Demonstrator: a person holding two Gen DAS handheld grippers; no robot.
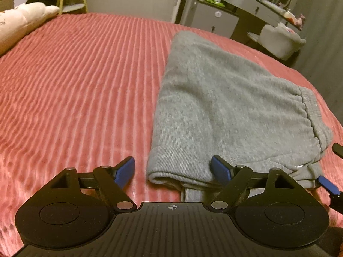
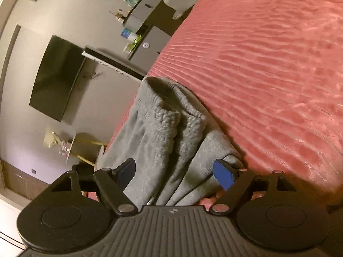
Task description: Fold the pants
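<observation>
Pink ribbed bedding (image 1: 85,81) covers the bed on which one pair of grey pants (image 1: 225,111) is laid, folded into a compact stack near the bed's right edge. Behind the bed a dresser (image 1: 216,19) with small bottles and a round mirror is seen, and a dark screen (image 2: 55,77) is mounted on the wall.

One left gripper (image 1: 172,171) is seen from its own camera — its jaws are spread wide and nothing is clamped. The ribbed cuff of the pants lies between the two blue pads: the right-hand pad (image 1: 220,172) is set against or just over the fabric's near edge, while the left-hand pad sits over bare bedding, apart from the cloth.

One right gripper (image 2: 175,174) is viewed rolled to the side, so the bed appears tilted. Its jaws are likewise held wide, with the pants' folded layers and gathered waistband (image 2: 169,115) lying between and ahead of them; whether either pad touches the cloth cannot be told. No grip is seen.

Two grippers and one garment are counted.
</observation>
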